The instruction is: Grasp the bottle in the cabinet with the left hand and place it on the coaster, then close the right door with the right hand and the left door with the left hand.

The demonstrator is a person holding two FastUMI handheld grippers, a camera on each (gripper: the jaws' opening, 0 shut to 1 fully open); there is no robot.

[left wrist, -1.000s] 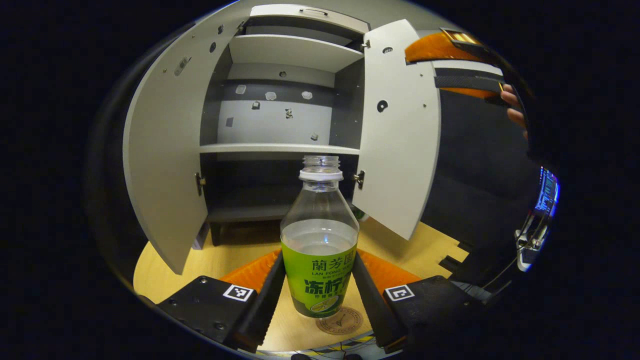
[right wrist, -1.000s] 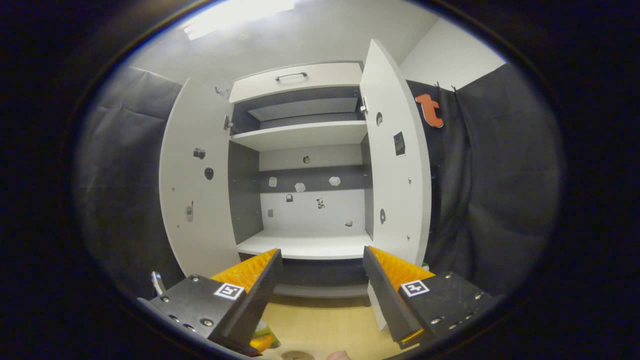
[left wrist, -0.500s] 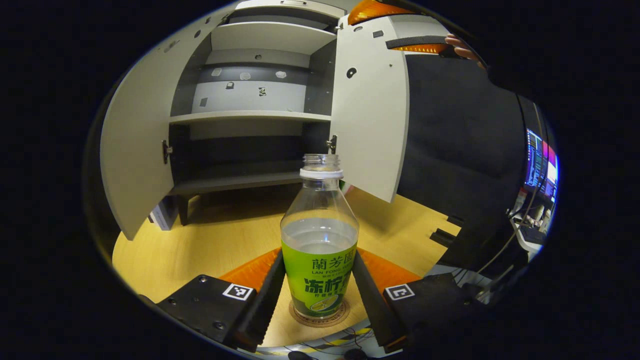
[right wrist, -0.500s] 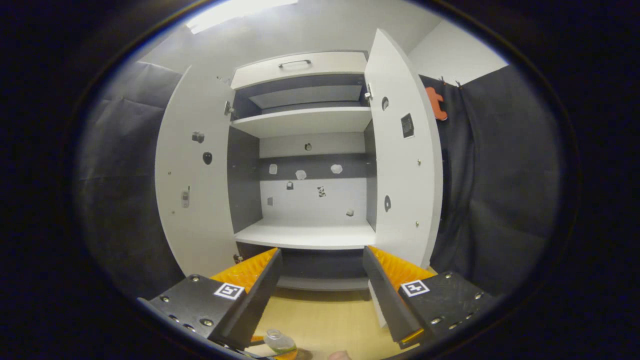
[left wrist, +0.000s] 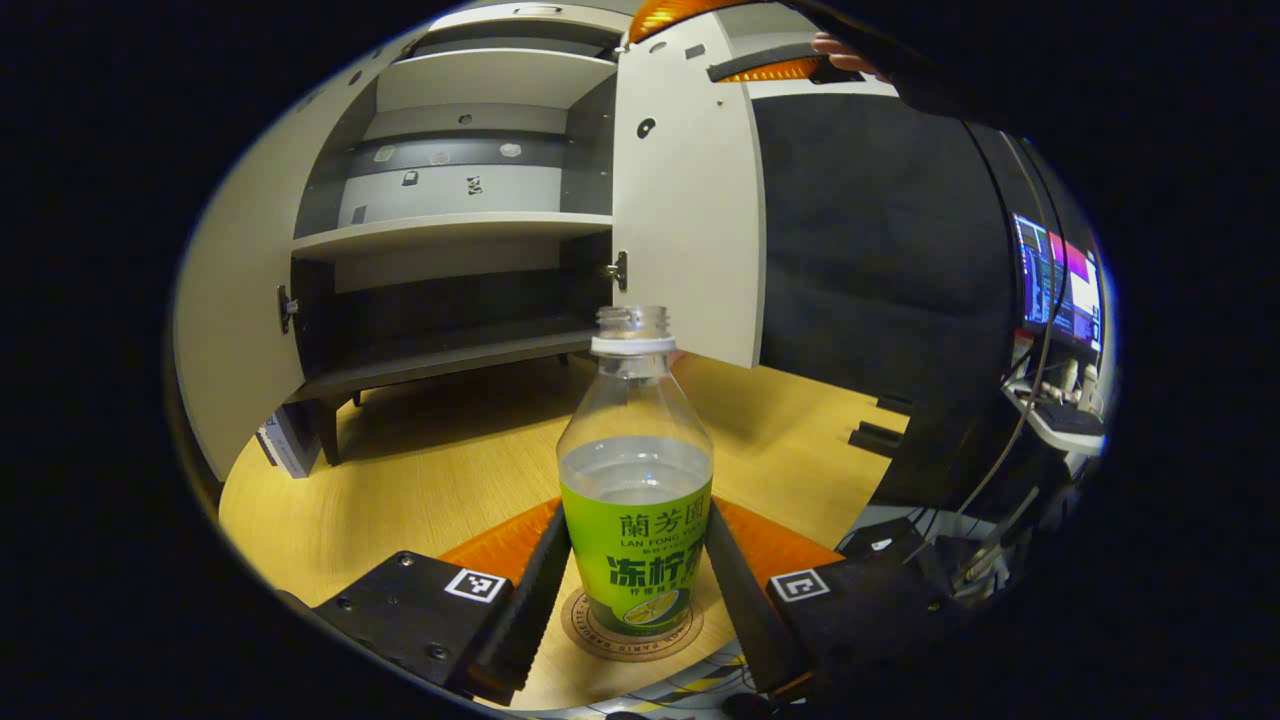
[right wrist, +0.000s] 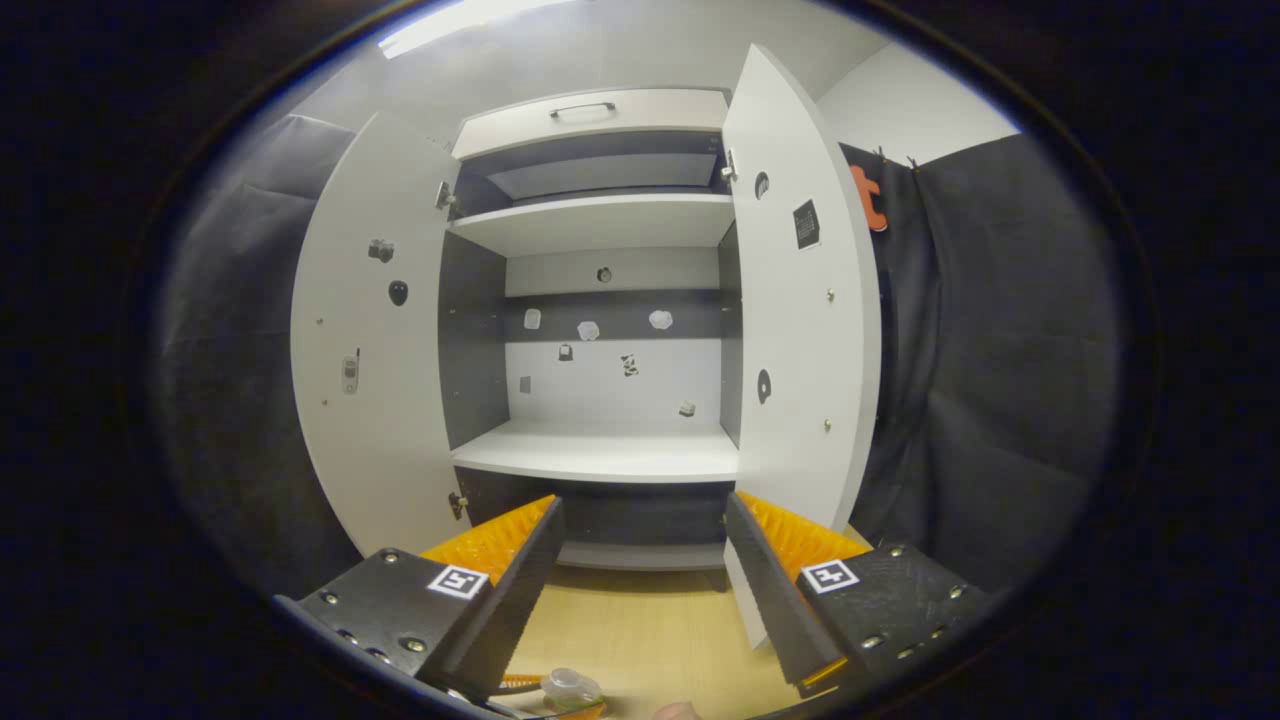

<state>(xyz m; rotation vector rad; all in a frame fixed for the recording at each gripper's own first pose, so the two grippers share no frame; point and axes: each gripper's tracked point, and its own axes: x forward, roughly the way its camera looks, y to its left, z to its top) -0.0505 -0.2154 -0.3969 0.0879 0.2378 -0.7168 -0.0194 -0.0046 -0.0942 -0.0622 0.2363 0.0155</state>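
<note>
The left gripper (left wrist: 637,590) fingers clamp the bottle (left wrist: 636,480), which has come down over the last second and now sits on the coaster (left wrist: 632,628) between them. Placement looks done; releasing is next. Ahead of the right gripper (right wrist: 640,590), fingers wide and empty, the right door (right wrist: 800,300) stands open.

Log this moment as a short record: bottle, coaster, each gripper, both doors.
bottle: upright, uncapped, part full, standing on the coaster
coaster: round, on the wooden table, under the bottle
left gripper: jaws against both sides of the bottle
right gripper: jaws apart, holding nothing, facing the cabinet
left door: open
right door: open
</note>
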